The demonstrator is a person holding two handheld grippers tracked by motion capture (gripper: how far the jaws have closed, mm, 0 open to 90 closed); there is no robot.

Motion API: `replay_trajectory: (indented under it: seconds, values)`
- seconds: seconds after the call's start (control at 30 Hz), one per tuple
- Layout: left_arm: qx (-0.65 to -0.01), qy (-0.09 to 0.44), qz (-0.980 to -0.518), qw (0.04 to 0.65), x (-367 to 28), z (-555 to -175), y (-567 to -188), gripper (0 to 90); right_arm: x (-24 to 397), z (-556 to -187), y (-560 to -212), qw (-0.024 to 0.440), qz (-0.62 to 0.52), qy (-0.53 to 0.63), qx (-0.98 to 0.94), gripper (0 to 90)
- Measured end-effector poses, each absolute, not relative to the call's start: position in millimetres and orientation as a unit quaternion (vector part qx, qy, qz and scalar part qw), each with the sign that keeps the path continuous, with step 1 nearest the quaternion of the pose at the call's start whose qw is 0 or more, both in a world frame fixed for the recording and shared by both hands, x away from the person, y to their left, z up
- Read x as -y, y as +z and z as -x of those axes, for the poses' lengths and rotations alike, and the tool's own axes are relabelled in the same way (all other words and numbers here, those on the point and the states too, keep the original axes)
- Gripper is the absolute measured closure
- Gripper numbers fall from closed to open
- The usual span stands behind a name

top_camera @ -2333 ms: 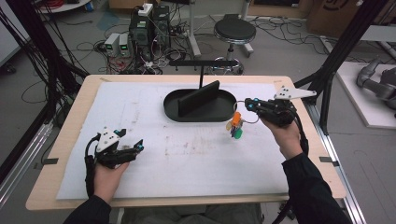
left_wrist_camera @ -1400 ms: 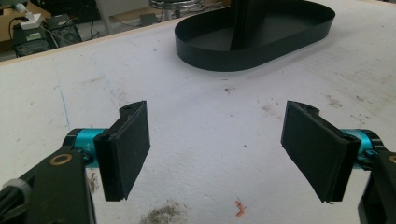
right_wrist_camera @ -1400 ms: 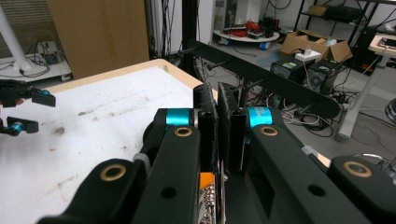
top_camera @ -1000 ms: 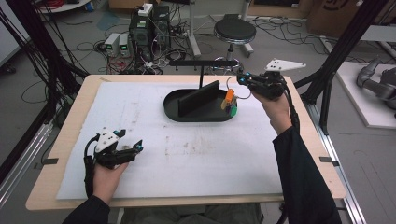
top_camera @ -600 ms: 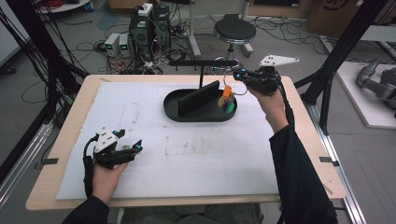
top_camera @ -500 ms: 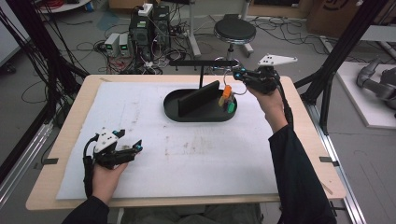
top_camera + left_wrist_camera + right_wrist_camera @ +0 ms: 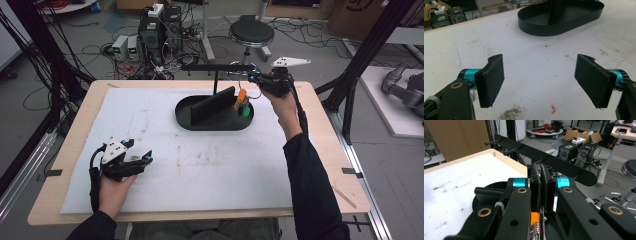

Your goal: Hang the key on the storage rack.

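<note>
Right gripper: the black two-jaw gripper with teal collars (image 7: 254,79) in the person's right hand has its jaws pressed nearly together on something thin, from which a small orange-and-green toy-like object (image 7: 242,102) hangs; what exactly the pads pinch is too small to tell.

Right gripper, own view: the two black pads (image 7: 537,192) stand side by side with only a sliver between them, and a patch of orange (image 7: 534,218) shows just beneath.

Held object: it dangles over the right end of the black oval tray, at or just above its floor; whether it touches cannot be told.

Left gripper: the matching black gripper (image 7: 131,164) in the left hand has its jaws wide apart with nothing between them, its pads (image 7: 491,80) framing bare white mat.

Container: the black oval plastic tray (image 7: 196,122) sits near the far middle of the table, with an upright black divider panel (image 7: 212,104) along its length.

Rack: a black horizontal bar with pegs (image 7: 215,67) stands on a post behind the tray.

Right arm: reaches far forward, dark sleeve stretched along the table's right side.

Left hand: rests low at the near left of the white foam mat (image 7: 150,115), well apart from the tray.

Table: light wooden top (image 7: 327,130) under the mat.
</note>
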State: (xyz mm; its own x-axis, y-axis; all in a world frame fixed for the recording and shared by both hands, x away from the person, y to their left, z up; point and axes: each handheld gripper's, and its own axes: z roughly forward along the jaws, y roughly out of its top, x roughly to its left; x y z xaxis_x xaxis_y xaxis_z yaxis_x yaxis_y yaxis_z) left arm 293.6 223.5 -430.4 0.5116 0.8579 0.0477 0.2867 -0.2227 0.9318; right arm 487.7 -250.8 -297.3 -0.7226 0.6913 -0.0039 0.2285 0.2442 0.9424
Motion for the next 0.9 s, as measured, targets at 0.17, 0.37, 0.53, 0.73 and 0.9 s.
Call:
replay_trajectory:
  seconds: [0.17, 0.37, 0.53, 0.73, 0.9]
  values:
    - [-0.398, 0.295, -0.723, 0.481, -225, -292, -431, 23.8, 248, -496, -295, 0.229, -0.312, 0.530, -0.755, 87.7]
    - [-0.400, 0.299, -0.722, 0.480, -228, -290, -431, 23.7, 252, -506, -303, 0.217, -0.343, 0.524, -0.749, 87.7]
    - [-0.402, 0.297, -0.721, 0.480, -229, -290, -433, 23.8, 255, -510, -307, 0.217, -0.353, 0.526, -0.743, 87.7]
    - [-0.403, 0.296, -0.722, 0.478, -229, -290, -434, 23.8, 258, -515, -311, 0.214, -0.361, 0.532, -0.736, 87.6]
    - [-0.404, 0.294, -0.722, 0.478, -229, -290, -435, 23.8, 259, -518, -313, 0.214, -0.363, 0.534, -0.733, 87.6]
